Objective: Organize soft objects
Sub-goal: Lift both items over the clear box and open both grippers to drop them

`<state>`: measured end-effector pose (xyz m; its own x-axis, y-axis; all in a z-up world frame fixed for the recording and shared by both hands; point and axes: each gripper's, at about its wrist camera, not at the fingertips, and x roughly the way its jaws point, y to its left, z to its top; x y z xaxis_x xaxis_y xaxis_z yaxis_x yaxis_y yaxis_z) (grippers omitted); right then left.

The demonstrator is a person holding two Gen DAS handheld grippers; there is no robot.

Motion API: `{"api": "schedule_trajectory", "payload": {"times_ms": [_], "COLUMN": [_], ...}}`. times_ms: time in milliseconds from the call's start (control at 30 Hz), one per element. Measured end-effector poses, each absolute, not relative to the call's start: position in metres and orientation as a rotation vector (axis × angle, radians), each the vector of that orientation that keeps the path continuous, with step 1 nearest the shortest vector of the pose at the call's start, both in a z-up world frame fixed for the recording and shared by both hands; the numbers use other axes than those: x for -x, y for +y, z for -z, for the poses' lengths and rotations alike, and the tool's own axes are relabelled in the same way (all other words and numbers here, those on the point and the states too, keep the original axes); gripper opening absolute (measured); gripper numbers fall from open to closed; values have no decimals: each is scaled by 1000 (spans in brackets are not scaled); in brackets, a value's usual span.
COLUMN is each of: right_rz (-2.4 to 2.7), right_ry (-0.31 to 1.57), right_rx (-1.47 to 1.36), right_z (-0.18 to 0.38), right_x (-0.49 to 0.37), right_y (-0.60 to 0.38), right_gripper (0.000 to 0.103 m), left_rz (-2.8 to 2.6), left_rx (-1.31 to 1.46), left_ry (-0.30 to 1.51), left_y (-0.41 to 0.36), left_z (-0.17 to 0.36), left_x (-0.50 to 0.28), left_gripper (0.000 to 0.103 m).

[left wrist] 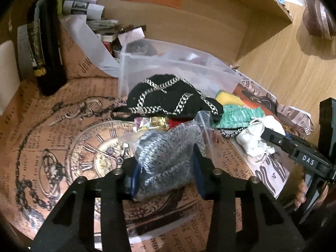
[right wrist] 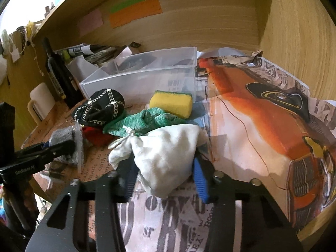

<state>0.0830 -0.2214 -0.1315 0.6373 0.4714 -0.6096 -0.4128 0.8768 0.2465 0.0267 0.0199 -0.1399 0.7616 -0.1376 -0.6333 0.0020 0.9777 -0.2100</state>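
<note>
My left gripper (left wrist: 166,168) is shut on a grey knit item in a clear plastic bag (left wrist: 168,153), low over the printed paper. My right gripper (right wrist: 166,172) is shut on a white drawstring pouch (right wrist: 166,153); it shows at the right of the left wrist view (left wrist: 256,136). Behind them lies a pile: a black pouch with silver chain pattern (left wrist: 168,98) (right wrist: 100,105), a green knit cloth (left wrist: 237,113) (right wrist: 142,121), a yellow sponge (right wrist: 171,103) and a red cloth (right wrist: 94,134). A clear plastic bin (right wrist: 142,77) (left wrist: 178,71) stands just behind the pile.
A dark bottle (left wrist: 46,48) (right wrist: 58,73) stands at the back left beside rolled papers (left wrist: 84,6). A white mug (right wrist: 40,103) sits near it. The wooden shelf wall (right wrist: 294,31) closes the right side. Printed paper (right wrist: 262,126) covers the surface.
</note>
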Motion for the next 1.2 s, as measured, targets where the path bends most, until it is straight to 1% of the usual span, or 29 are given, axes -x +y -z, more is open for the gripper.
{"api": "schedule_trajectory", "payload": {"times_ms": [33, 100, 400, 767, 1000, 1200], "right_rz": [-503, -496, -469, -487, -518, -527], "right_ry": [714, 694, 565, 415, 392, 428], "right_rx": [-89, -88, -99, -94, -49, -11], "right_z": [129, 124, 87, 44, 32, 32], "right_x": [-82, -81, -78, -102, -131, -164], "right_y": [-222, -224, -236, -226, -202, -181], "right_gripper": [35, 33, 33, 34, 35, 35], "left_rz": [74, 73, 63, 46, 31, 30], "left_rx": [202, 205, 180, 160, 123, 131], "left_ry": [696, 675, 546, 438, 443, 516], "left_y": [20, 23, 26, 35, 37, 42], "left_z": [138, 129, 86, 45, 32, 37], "left_x": [-27, -25, -20, -60, -107, -152], "left_gripper": [40, 39, 37, 37, 37, 37]}}
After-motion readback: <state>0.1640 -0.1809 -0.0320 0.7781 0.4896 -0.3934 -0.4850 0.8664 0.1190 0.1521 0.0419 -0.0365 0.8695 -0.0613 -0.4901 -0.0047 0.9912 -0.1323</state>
